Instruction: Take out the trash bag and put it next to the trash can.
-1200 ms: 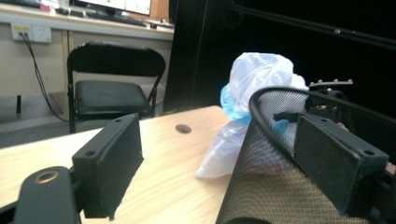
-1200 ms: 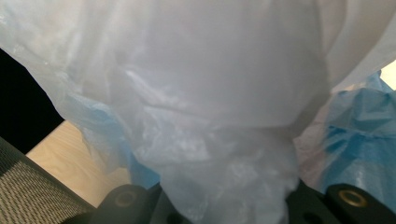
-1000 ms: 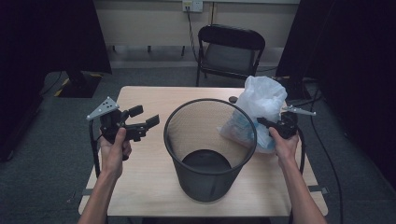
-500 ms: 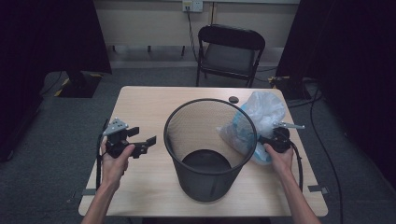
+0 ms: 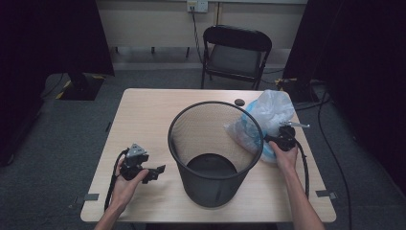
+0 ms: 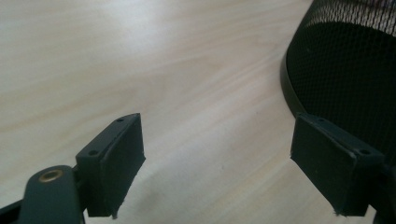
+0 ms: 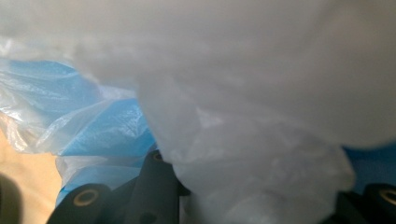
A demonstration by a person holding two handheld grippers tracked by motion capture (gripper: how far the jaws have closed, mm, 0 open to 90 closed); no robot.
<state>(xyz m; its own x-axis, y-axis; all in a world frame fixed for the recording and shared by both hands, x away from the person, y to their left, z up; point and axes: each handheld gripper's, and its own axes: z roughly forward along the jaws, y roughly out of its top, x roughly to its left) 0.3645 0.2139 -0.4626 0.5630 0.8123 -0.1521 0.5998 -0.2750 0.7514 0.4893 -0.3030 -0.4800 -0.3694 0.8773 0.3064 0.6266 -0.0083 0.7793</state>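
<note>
A black mesh wastebasket [image 5: 215, 143] stands upright in the middle of the wooden table [image 5: 143, 115]. To its right a crumpled translucent plastic bag [image 5: 268, 115] with blue inside rests on the table against the basket. My right gripper [image 5: 276, 139] is at the bag's near side. Its jaws have just been opening, and loose white film of the bag [image 7: 233, 93] bunches between them around the right gripper [image 7: 261, 200]. My left gripper [image 5: 155, 172] is held low over the table left of the basket, open and with nothing in it. In the left gripper view the left gripper [image 6: 217, 163] hangs over bare wood [image 6: 140, 70] beside the basket's foot [image 6: 345, 70].
A black folding chair [image 5: 237, 52] stands behind the table's far edge. A small dark round thing [image 5: 239, 102] lies on the table behind the basket. Cables [image 5: 330, 139] run over the floor at the right. Bare wood lies left of the basket.
Both hands have come down. The left gripper sank from basket-rim height to just above the table. The right gripper and the bag dropped lower beside the basket, and its jaws parted.
</note>
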